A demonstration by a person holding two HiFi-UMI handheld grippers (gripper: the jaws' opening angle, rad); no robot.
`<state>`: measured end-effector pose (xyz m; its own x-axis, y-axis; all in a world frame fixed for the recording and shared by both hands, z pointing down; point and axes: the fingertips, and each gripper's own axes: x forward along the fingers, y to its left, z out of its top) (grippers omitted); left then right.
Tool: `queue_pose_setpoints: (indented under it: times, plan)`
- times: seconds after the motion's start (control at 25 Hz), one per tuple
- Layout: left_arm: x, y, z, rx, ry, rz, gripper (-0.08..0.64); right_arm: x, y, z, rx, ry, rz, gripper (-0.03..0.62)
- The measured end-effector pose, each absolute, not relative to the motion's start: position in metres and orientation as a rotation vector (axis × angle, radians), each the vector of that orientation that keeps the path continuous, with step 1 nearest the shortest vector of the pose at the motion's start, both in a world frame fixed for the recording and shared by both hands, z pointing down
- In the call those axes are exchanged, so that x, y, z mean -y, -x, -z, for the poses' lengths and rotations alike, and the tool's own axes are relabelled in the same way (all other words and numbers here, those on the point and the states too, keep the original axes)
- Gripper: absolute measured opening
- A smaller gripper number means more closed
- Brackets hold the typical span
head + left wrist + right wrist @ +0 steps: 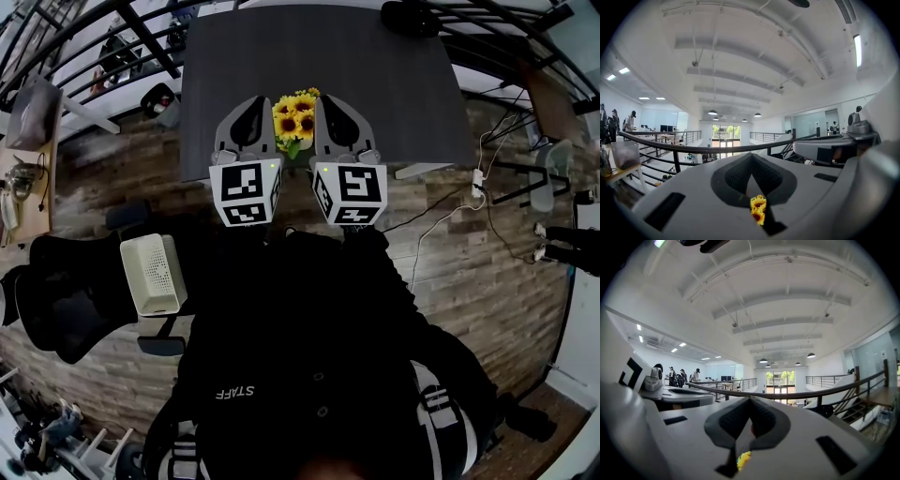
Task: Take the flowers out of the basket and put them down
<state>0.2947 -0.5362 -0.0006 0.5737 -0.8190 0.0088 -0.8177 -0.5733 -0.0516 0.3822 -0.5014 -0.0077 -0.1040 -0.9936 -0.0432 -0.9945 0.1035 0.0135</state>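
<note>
A bunch of yellow sunflowers (295,120) with green leaves stands at the near edge of the dark table (394,84). I cannot make out a basket under it. My left gripper (253,99) and right gripper (332,97) are held level on either side of the flowers, close beside them. In the left gripper view the jaws meet at their tips and hold nothing, and the sunflowers (758,209) show low through the gap behind them. The right gripper view is the same: its jaws are shut and empty, with a bit of yellow flower (743,459) below them.
A white box-shaped device (155,273) and a black office chair (66,305) stand to my left. Cables and a power strip (477,178) lie on the wooden floor at the right. Black railings run behind the table, and a side desk (23,178) stands at the far left.
</note>
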Motion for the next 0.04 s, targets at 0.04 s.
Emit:
queue_pose_setpoints:
  times: [0.04]
  plan:
    - [0.5371,-0.2965,-0.0002,-1.43,2.751,0.052,0.0,0.5025,-0.3836,0.0072,-2.317,2.086,-0.059,0.012]
